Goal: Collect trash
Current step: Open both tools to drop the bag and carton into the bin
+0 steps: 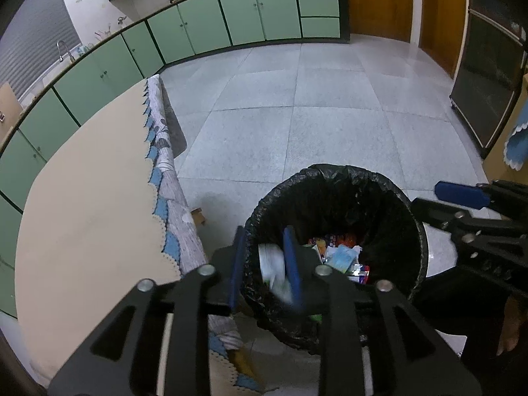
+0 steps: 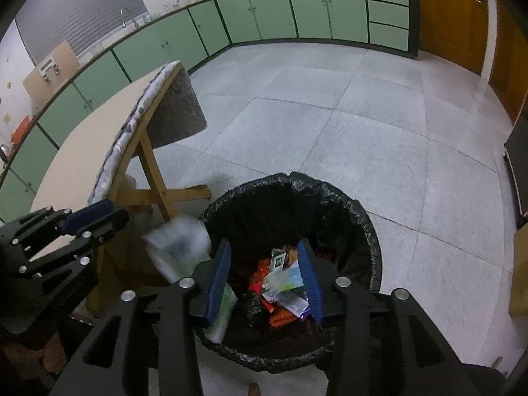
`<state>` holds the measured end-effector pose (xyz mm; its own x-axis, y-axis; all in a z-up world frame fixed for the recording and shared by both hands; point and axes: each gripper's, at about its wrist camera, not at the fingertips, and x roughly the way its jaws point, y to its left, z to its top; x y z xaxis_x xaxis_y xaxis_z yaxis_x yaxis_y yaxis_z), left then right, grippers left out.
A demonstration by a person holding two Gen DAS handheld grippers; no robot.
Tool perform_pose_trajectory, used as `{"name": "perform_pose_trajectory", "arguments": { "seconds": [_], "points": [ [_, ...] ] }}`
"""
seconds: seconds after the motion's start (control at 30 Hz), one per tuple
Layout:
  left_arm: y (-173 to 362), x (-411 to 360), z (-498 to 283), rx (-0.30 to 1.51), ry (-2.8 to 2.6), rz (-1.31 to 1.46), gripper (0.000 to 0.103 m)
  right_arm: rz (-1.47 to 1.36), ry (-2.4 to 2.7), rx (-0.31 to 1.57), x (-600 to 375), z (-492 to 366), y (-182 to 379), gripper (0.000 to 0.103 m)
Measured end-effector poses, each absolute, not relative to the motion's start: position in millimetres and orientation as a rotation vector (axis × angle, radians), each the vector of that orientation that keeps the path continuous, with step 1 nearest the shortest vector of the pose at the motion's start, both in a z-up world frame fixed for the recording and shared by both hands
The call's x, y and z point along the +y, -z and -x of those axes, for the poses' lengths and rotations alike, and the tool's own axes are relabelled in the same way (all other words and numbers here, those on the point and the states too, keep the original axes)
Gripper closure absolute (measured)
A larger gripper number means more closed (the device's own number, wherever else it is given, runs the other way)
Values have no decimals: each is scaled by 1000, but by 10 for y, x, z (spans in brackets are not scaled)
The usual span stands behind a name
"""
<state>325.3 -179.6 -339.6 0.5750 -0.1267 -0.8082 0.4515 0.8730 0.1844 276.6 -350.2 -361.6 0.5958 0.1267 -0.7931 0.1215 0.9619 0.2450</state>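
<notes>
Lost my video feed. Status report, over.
Left gripper open, blurred white plastic wrapper between its fingers at the bin rim. Right gripper open, empty, over the bin's wrappers. Nothing in the way.

You see dim, even indoor light, strong fisheye bending at dark edges, and a motion-blurred white wrapper [image 2: 178, 247].

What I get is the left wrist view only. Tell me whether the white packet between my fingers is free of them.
Observer: From the right wrist, the white packet is blurred below the left gripper, apart from its fingers, by the bin rim.
Operator: Report the right gripper.
Observer: The right gripper is wide open, with nothing between its pads, above the trash.
Operator: Name what stands beside the bin.
Observer: Crossed wooden table legs.
</notes>
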Motion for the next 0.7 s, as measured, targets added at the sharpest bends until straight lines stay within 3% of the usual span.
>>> {"name": "perform_pose_trajectory", "arguments": {
  "seconds": [0.13, 0.27, 0.4, 0.5, 0.67, 0.7],
  "points": [
    [3378, -1735, -3271, 892, 349, -369, 64, -294, 11, 922, -3543, -2723, 3562, 61],
    [3367, -1716, -3304, 896, 349, -359, 61, -302, 17, 924, -3562, -2709, 3580, 61],
    [3348, -1694, -3318, 887, 352, -340, 44, -303, 18, 929, -3566, -2722, 3597, 61],
    [3356, -1687, -3316, 893, 351, -331, 39, -303, 23, 932, -3557, -2722, 3590, 59],
    [3193, -1587, -3208, 870, 351, -303, 25, -276, 48, 911, -3502, -2667, 3473, 42],
    [3128, -1539, -3169, 857, 348, -292, 17, -270, 54, 907, -3488, -2653, 3447, 36]
  ]
}}
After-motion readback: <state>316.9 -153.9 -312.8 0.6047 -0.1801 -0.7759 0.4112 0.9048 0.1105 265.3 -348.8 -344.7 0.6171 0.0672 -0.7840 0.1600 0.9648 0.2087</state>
